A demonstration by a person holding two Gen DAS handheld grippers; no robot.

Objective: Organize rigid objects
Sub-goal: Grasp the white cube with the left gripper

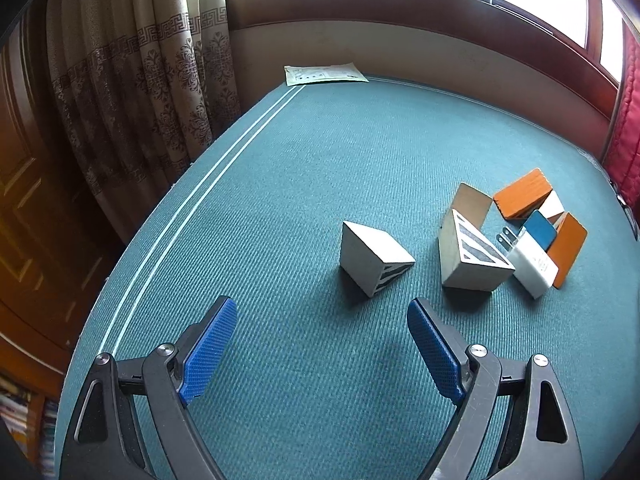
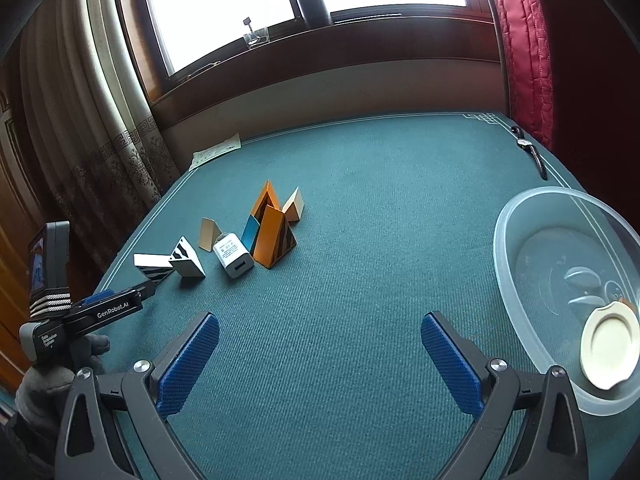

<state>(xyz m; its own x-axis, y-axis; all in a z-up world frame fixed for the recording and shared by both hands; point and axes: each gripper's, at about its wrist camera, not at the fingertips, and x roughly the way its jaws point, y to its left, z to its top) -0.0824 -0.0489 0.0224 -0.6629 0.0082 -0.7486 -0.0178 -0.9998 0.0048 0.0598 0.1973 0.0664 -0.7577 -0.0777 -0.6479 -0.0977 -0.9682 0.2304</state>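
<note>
2 hand-held grippers, left [image 1: 322, 316] and right [image 2: 320, 334], wide apart, empty; "GenRobot.AI" lettering on the left

The clear bowl [image 2: 516, 216] is cut off by the right edge.

Two striped white wedges [image 1: 376, 258], one charger [image 1: 530, 266], one bowl [image 2: 520, 216].

A printed paper sheet [image 1: 324, 74] lies at the teal tabletop's [image 1: 320, 160] far corner, beside the patterned curtain [image 1: 132, 80]. A wristwatch [image 2: 528, 148] rests at its opposite far edge, near red quilted fabric [image 2: 520, 40].
</note>
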